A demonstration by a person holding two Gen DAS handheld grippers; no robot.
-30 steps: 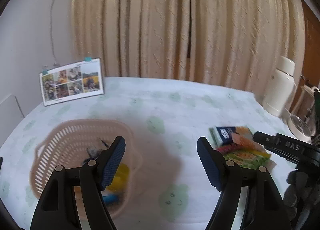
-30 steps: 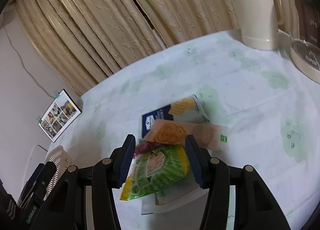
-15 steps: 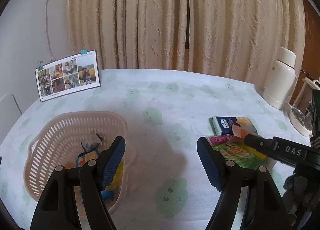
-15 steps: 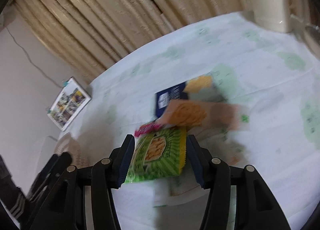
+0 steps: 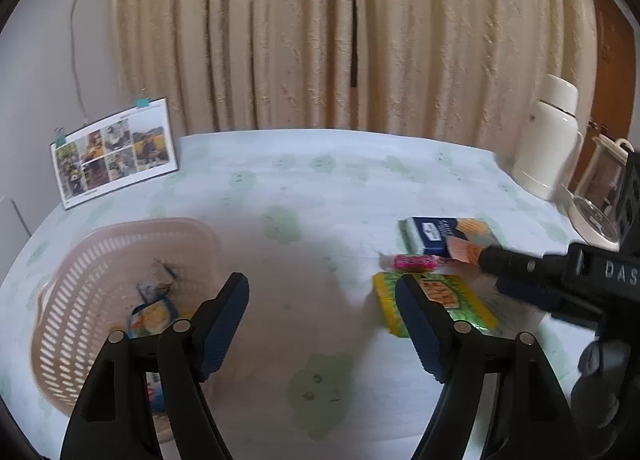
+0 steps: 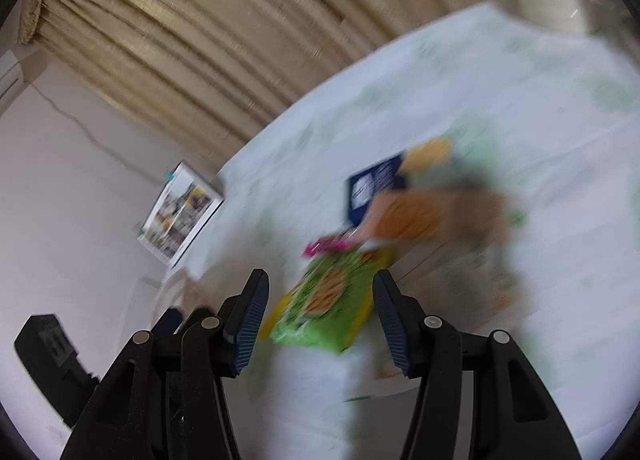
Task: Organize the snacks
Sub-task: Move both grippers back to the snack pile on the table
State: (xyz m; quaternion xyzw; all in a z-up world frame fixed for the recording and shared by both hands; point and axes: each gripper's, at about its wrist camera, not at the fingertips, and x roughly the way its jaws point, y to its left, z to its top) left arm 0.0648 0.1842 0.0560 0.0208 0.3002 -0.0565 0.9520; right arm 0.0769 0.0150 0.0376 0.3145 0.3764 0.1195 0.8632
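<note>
My right gripper (image 6: pixel 320 310) is spread wide, and the green snack packet (image 6: pixel 334 300) sits between its two fingers at the lower centre of the right wrist view, but I cannot tell if a pad touches it, because this view is badly smeared. My left gripper (image 5: pixel 322 330) is also spread and holds nothing; it hangs at the bottom centre of its view, over bare tablecloth (image 5: pixel 320 188). The pink basket (image 5: pixel 80 300), at the lower left of that view, already has some packets inside. The other snacks lie in a small heap at the right: a dark blue box (image 5: pixel 434 234), an orange packet (image 5: pixel 464 250) lying across it, and a thin pink packet (image 5: pixel 414 262) just beside the green one. I think the main danger is a closing while the tool is in such fast motion: the pads may catch only a corner of the green packet, and the smooth wrapper can slip out. The pink packet is so near that one finger may trap it too, or push the heap away. The white flask (image 5: pixel 550 144) and the glass jug (image 5: pixel 604 188) stand at the far right edge, well apart from the heap, so a careless wide swing is their only risk.
</note>
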